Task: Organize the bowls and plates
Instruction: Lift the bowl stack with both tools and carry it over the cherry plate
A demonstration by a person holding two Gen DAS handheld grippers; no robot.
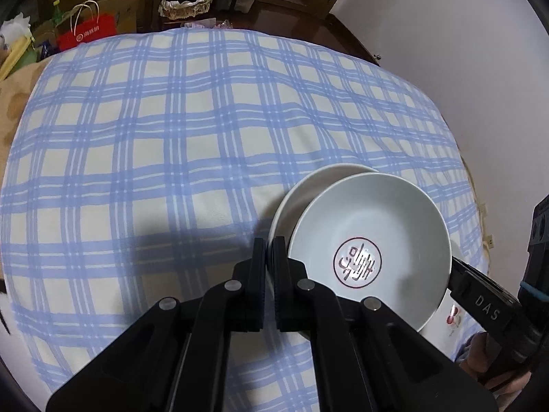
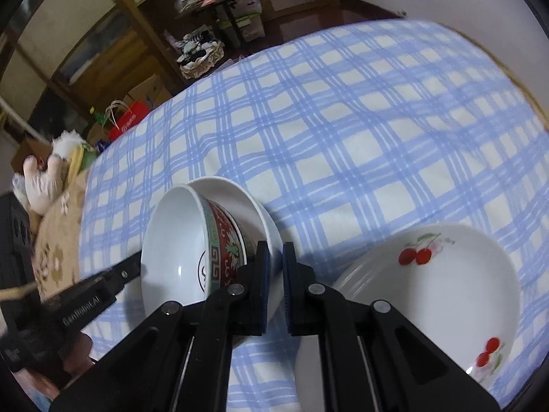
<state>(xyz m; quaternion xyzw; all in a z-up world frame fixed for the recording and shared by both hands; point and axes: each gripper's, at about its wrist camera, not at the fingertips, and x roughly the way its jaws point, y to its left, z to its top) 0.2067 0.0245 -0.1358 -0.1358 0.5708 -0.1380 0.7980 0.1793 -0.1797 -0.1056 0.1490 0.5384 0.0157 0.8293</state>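
Observation:
In the left wrist view my left gripper [image 1: 269, 250] is shut on the near rim of a white bowl with a red round emblem [image 1: 370, 250], which is tilted in a white plate [image 1: 308, 189]. My right gripper [image 1: 480, 295] shows at the bowl's right edge. In the right wrist view my right gripper [image 2: 275, 257] is shut on the plate's rim [image 2: 264, 216]; the bowl [image 2: 178, 240], red patterned outside, leans in that plate. The left gripper [image 2: 113, 278] reaches the bowl from the left. A cherry-printed plate [image 2: 446, 292] lies at the right.
A blue and white checked cloth [image 1: 206, 137] covers the table. Behind its far edge are a red paper bag [image 1: 89, 32], a basket [image 1: 185, 3], shelves [image 2: 144, 17] and a white wall [image 1: 446, 34]. A white stuffed toy [image 2: 44, 185] lies at the table's left.

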